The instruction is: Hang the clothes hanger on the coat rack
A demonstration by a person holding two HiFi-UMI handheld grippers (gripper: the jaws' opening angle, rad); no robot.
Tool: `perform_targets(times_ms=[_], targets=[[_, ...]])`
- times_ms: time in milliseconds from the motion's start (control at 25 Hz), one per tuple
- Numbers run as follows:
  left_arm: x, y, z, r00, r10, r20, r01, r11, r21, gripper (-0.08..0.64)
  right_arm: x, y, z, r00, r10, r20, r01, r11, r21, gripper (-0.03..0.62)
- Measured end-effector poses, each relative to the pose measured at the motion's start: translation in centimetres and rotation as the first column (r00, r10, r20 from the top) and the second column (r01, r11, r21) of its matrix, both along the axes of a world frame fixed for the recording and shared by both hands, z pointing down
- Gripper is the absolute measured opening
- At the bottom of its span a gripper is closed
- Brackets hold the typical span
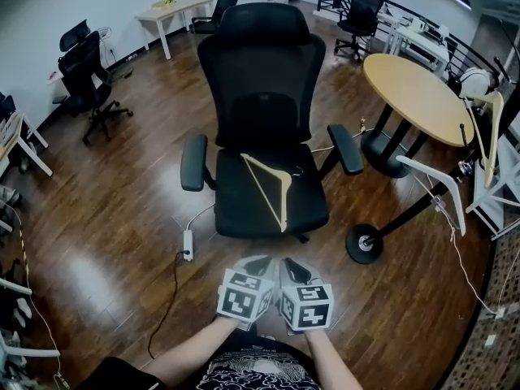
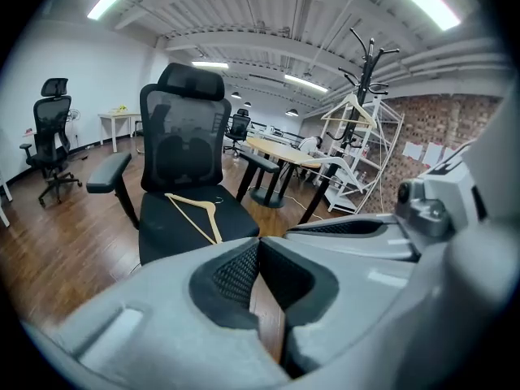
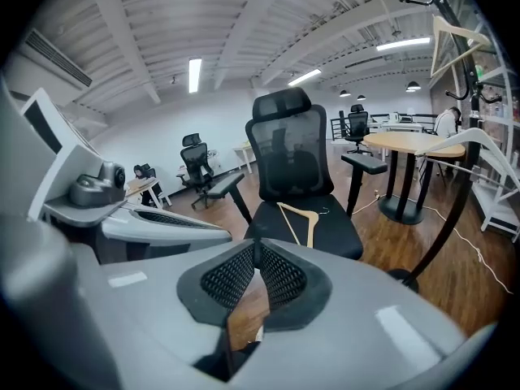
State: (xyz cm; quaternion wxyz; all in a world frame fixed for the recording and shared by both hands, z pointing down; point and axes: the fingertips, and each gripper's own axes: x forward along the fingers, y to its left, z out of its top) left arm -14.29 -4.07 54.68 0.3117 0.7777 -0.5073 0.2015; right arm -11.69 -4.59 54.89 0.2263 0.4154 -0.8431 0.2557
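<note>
A wooden clothes hanger (image 1: 272, 187) lies flat on the seat of a black office chair (image 1: 262, 80), its hook towards the seat's right side. The left gripper view shows the hanger (image 2: 197, 215) ahead, and so does the right gripper view, where the hanger (image 3: 301, 222) lies on the seat. My left gripper (image 1: 262, 258) and right gripper (image 1: 291, 262) hang side by side in front of the chair, well short of the seat. Both are shut with nothing between the jaws. The black coat rack (image 1: 406, 218) stands to the right and carries a white hanger (image 1: 435, 181) and a pale wooden hanger (image 1: 487, 132).
A round wooden table (image 1: 414, 96) stands behind the coat rack, and a white shelf unit (image 1: 500, 193) at the far right. A power strip (image 1: 188, 246) with its cable lies on the wooden floor left of the chair. Other office chairs and desks line the back and left.
</note>
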Motion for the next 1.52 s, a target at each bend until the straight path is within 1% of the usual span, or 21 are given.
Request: perform_targets(times_ms=[320,440,600,760,880,1000,1240,1520], targets=[[-4.9,-7.5,0.6,0.999,0.037,-0.032,-0.038,0.999,-0.025,0.005,-4.0,-8.1,0.9,0.998,0.062,-0.017,-0.063,0.998,-0.029,0.043],[-6.3,-9.7,1.3,0.998,0.044,-0.049,-0.046,0.999,-0.023,0.005,-5.3,-10.2,1.4,0.997,0.069,-0.035,-0.07,0.997,-0.025,0.046],[-7.5,-11.9,2.1,0.996,0.043,-0.079,-0.044,0.999,-0.011,0.005,-6.6,-12.4,2.0,0.995,0.088,-0.049,-0.089,0.996,-0.016,0.067],[-7.8,-13.4,3.0,0.995,0.06,-0.081,-0.062,0.998,-0.023,0.005,-7.5,-14.0,2.9,0.994,0.086,-0.064,-0.087,0.996,-0.017,0.08],[-8.1,-15.4,3.8,0.995,0.06,-0.075,-0.063,0.997,-0.035,0.005,-7.7,-15.9,3.9,0.992,0.093,-0.085,-0.095,0.995,-0.019,0.094],[-8.4,-17.2,4.3,0.996,0.058,-0.072,-0.062,0.997,-0.046,0.005,-7.6,-17.8,5.1,0.989,0.101,-0.104,-0.104,0.994,-0.021,0.094],[-8.1,-21.2,5.9,0.996,0.062,-0.063,-0.067,0.995,-0.067,0.005,-6.3,-22.7,9.7,0.983,0.111,-0.144,-0.111,0.994,0.006,0.094],[-7.0,-25.1,9.2,0.997,0.079,-0.025,-0.082,0.986,-0.148,0.005,-5.6,-26.8,15.6,0.984,0.084,-0.157,-0.096,0.993,-0.073,0.095]])
